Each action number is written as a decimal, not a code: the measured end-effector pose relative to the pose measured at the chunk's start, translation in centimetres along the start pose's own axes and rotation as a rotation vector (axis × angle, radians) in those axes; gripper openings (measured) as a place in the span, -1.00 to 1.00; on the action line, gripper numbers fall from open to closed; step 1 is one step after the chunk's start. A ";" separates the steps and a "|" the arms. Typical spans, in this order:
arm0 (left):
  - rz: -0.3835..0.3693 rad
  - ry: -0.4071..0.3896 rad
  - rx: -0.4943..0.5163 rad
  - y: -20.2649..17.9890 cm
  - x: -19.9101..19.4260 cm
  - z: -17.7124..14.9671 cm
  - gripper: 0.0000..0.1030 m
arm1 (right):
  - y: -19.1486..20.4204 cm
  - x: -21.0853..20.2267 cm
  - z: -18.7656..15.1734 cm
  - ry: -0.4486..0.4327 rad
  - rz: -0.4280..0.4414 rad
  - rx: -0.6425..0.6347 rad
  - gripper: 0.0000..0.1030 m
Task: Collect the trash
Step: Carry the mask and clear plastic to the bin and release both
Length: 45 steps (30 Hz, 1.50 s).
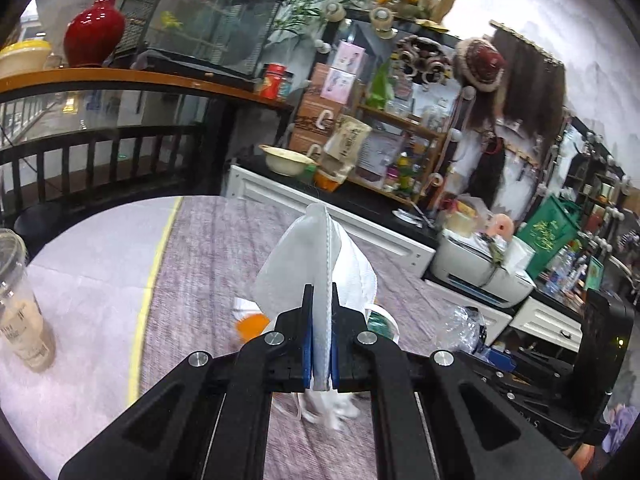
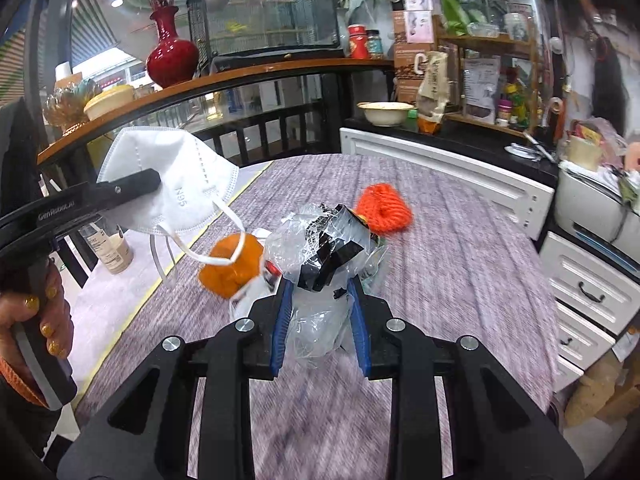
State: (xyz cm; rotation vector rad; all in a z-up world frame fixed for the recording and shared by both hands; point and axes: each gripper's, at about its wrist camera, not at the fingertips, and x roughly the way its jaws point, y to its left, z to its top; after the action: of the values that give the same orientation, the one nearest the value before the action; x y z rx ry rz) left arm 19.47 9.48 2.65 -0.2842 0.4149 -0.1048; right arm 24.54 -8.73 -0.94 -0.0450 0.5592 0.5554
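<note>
Yarn ball (image 2: 385, 209) behind plastic wrapper (image 2: 320, 240)

surface (image 2: 460, 240): round, under a grey-mauve woven cloth with a yellow edge line
cup (image 2: 110, 246): clear plastic, beige drink inside, upright near the left rim of the surface
vase (image 2: 172, 54): red, glossy, upright on the curved wooden ledge (image 2: 240, 74)
cage (image 2: 266, 8): black wire, on the ledge right of the vase
tins (image 2: 364, 42): two, at the right end of the ledge
bowl (image 2: 386, 113): cream, on the black counter behind the surface
printer (image 1: 480, 276): white, beside the white drawers (image 2: 588, 292)
bag (image 1: 550, 234): green, behind the printer
</note>
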 end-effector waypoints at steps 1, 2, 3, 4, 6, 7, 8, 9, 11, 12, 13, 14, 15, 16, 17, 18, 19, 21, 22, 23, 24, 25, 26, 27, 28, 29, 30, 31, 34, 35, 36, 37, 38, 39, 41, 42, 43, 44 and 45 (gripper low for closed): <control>-0.013 0.004 0.011 -0.9 0.0 -0.3 -0.87 | -0.3 -0.9 -0.4 -0.011 -0.016 -0.001 -0.46; -0.022 0.004 0.019 -1.3 -0.1 -0.7 -0.87 | -0.7 -1.9 -0.8 -0.023 -0.038 -0.003 -0.46; -0.034 0.005 0.031 -2.2 -0.1 -1.1 -0.87 | -1.2 -2.7 -1.2 -0.031 -0.058 -0.004 -0.46; -0.044 0.007 0.039 -2.8 -0.1 -1.4 -0.87 | -1.6 -3.3 -1.6 -0.035 -0.070 -0.001 -0.46; -0.068 0.016 0.056 -4.1 -0.1 -2.1 -0.87 | -2.9 -5.1 -2.7 -0.040 -0.102 0.017 -0.46; -0.084 0.021 0.067 -5.0 -0.1 -2.5 -0.87 | -3.6 -5.9 -3.2 -0.039 -0.114 0.024 -0.46; -0.096 0.027 0.078 -5.7 0.0 -2.9 -0.87 | -4.2 -6.5 -3.7 -0.037 -0.130 0.032 -0.46; -0.108 0.033 0.091 -6.5 0.0 -3.4 -0.87 | -5.1 -7.5 -4.4 -0.035 -0.156 0.042 -0.46; -0.140 0.048 0.113 -8.2 0.4 -4.3 -0.87 | -6.6 -8.8 -5.6 -0.029 -0.201 0.061 -0.46; -0.157 0.059 0.123 -9.1 0.7 -4.7 -0.87 | -7.3 -9.4 -6.1 -0.026 -0.218 0.070 -0.46; -0.171 0.069 0.130 -9.8 0.9 -5.2 -0.87 | -8.4 -10.1 -6.9 -0.021 -0.247 0.088 -0.46; -0.184 0.079 0.135 -10.5 1.1 -5.5 -0.87 | -9.3 -10.7 -7.5 -0.014 -0.266 0.106 -0.46; -0.204 0.090 0.141 -11.4 1.4 -5.9 -0.87 | -10.6 -11.3 -8.3 0.000 -0.287 0.135 -0.46; -0.217 0.097 0.146 -11.9 1.5 -6.3 -0.87 | -11.7 -11.7 -9.0 0.012 -0.300 0.160 -0.46; -0.232 0.106 0.153 -12.7 1.7 -6.7 -0.87 | -12.6 -12.0 -9.6 0.023 -0.312 0.182 -0.46; -0.247 0.114 0.160 -13.5 1.9 -7.0 -0.87 | -13.4 -12.2 -10.0 0.032 -0.322 0.197 -0.46; -0.258 0.119 0.168 -14.2 2.0 -7.3 -0.87 | -14.4 -12.4 -10.7 0.050 -0.337 0.215 -0.46; -0.284 0.135 0.187 -15.8 2.4 -8.0 -0.87 | -16.0 -12.7 -11.9 0.076 -0.366 0.239 -0.46; -0.293 0.141 0.195 -16.4 2.5 -8.3 -0.87 | -17.2 -12.7 -12.7 0.101 -0.377 0.258 -0.46; -0.303 0.148 0.203 -16.9 2.7 -8.6 -0.87 | -17.9 -12.5 -13.1 0.119 -0.378 0.271 -0.46; -0.311 0.156 0.210 -17.3 2.9 -8.9 -0.87 | -19.0 -12.4 -13.8 0.142 -0.383 0.300 -0.45; -0.322 0.168 0.218 -18.0 3.1 -9.3 -0.87 | -19.6 -12.2 -14.2 0.155 -0.388 0.318 -0.45; -0.329 0.178 0.224 -18.5 3.3 -9.6 -0.87 | -20.4 -11.7 -14.8 0.184 -0.387 0.340 -0.45; -0.337 0.188 0.230 -19.0 3.5 -10.0 -0.87 | -20.8 -11.3 -15.2 0.205 -0.383 0.353 -0.42; -0.342 0.198 0.235 -19.4 3.6 -10.4 -0.87 | -21.5 -10.8 -15.9 0.232 -0.380 0.378 -0.39; -0.347 0.209 0.241 -19.8 3.9 -10.8 -0.87 | -21.8 -10.4 -16.5 0.249 -0.380 0.395 -0.29; -0.353 0.225 0.250 -20.4 4.2 -11.3 -0.87 | -22.2 -10.1 -17.1 0.266 -0.376 0.417 -0.10; -0.357 0.237 0.257 -20.8 4.5 -11.7 -0.87 | -22.7 -9.8 -17.8 0.279 -0.378 0.448 0.03; -0.369 0.276 0.272 -21.8 5.1 -12.9 -0.87 | -23.3 -10.1 -18.5 0.271 -0.400 0.492 0.35; -0.373 0.289 0.276 -22.1 5.3 -13.3 -0.87 | -23.4 -10.4 -18.5 0.260 -0.407 0.494 0.36; -0.377 0.300 0.281 -22.5 5.5 -13.6 -0.87 | -23.6 -10.9 -18.3 0.241 -0.424 0.496 0.42; -0.382 0.316 0.288 -22.9 5.8 -14.1 -0.87 | -23.7 -11.3 -18.2 0.228 -0.442 0.500 0.47; -0.385 0.328 0.294 -23.3 6.1 -14.5 -0.87 | -23.9 -12.0 -18.1 0.206 -0.473 0.509 0.52; -0.390 0.345 0.303 -23.8 6.4 -15.0 -0.87 | -24.1 -12.7 -17.9 0.181 -0.500 0.520 0.54; -0.396 0.372 0.320 -24.7 7.1 -15.8 -0.87 | -24.7 -13.7 -17.7 0.142 -0.540 0.538 0.58; -0.400 0.385 0.327 -25.0 7.4 -16.1 -0.87 | -24.8 -14.2 -17.7 0.124 -0.559 0.545 0.59; -0.407 0.412 0.336 -25.5 8.0 -16.6 -0.87 | -24.9 -14.9 -17.5 0.101 -0.571 0.548 0.59; -0.411 0.427 0.337 -25.7 8.3 -16.8 -0.87 | -25.0 -15.4 -17.3 0.085 -0.574 0.549 0.60; -0.416 0.445 0.337 -25.9 8.7 -17.1 -0.87 | -25.1 -15.9 -17.2 0.069 -0.576 0.551 0.61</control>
State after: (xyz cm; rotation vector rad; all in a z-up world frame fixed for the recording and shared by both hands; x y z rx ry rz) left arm 19.23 -20.92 -8.05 -0.0060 0.7647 -0.6473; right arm 17.75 -41.09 -10.07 0.2912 0.7149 -0.1711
